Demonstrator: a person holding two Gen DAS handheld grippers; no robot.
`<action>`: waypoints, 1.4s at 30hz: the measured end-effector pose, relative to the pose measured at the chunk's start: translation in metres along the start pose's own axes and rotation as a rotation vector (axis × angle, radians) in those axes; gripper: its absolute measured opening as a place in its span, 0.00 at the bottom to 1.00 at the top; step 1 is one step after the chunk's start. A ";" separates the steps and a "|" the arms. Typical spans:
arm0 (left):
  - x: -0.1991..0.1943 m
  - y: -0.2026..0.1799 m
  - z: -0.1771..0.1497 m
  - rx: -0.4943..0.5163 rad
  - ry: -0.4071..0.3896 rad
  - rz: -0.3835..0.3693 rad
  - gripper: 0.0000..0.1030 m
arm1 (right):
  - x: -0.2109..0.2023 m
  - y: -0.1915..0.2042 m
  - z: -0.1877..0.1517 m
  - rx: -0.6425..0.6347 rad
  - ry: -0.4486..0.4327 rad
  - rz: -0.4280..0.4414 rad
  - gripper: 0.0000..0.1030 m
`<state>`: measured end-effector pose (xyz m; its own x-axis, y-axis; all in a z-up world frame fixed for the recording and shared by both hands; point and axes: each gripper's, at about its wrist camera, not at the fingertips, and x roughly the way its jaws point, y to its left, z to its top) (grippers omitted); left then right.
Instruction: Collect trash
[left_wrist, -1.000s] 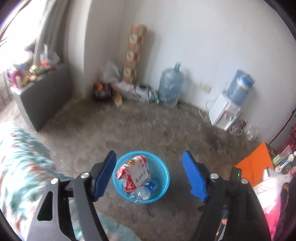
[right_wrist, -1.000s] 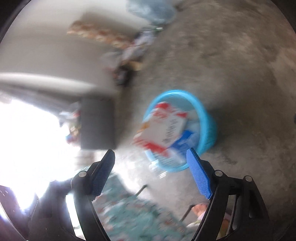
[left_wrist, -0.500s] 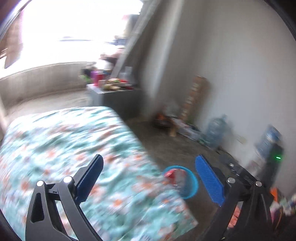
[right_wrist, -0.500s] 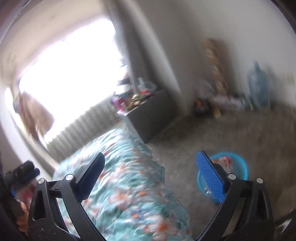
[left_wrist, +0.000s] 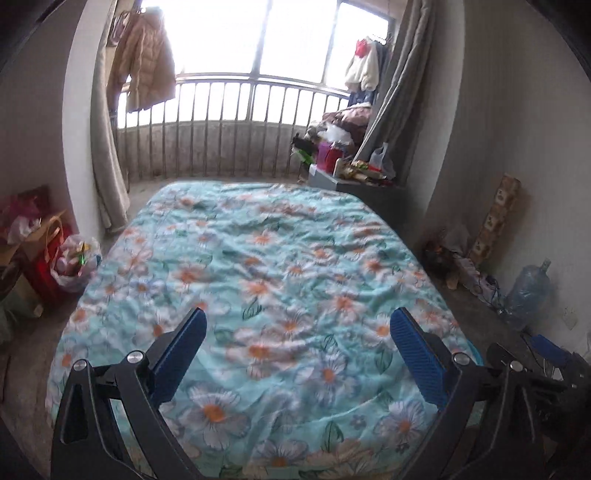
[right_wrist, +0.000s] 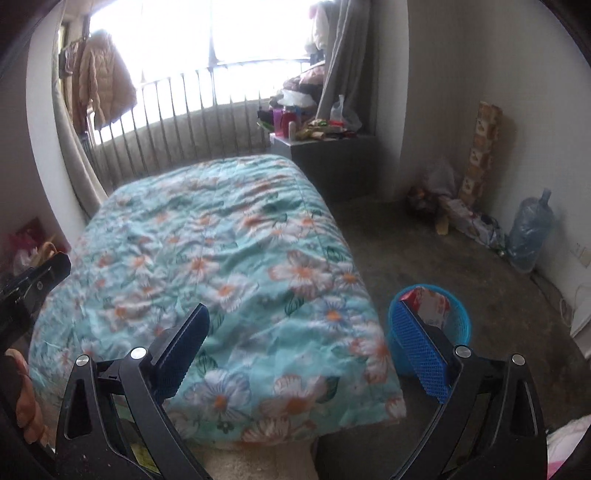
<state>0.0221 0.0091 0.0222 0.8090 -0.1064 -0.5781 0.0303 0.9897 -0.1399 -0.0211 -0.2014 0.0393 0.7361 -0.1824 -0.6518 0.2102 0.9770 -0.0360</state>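
Both views swung off the blue basket and settled over the flowered bed. The left tongs and right tongs widened to full spread, nothing between them. The basket left the left view altogether; in the right view it moved to beside the bed's corner.

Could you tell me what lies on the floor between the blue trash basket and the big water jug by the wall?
Only bare grey floor separates the blue trash basket from the water jug, as the right wrist view shows.
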 end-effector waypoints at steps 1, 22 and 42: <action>0.008 -0.001 -0.006 0.001 0.031 0.016 0.95 | 0.001 0.001 -0.007 -0.002 0.020 -0.011 0.92; 0.063 -0.047 -0.047 0.150 0.349 0.046 0.95 | 0.032 -0.033 -0.043 -0.046 0.258 -0.256 0.92; 0.065 -0.065 -0.047 0.178 0.368 0.018 0.95 | 0.027 -0.043 -0.040 -0.039 0.239 -0.272 0.92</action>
<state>0.0458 -0.0666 -0.0439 0.5473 -0.0843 -0.8327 0.1456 0.9893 -0.0045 -0.0365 -0.2443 -0.0072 0.4840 -0.4101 -0.7730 0.3495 0.9005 -0.2589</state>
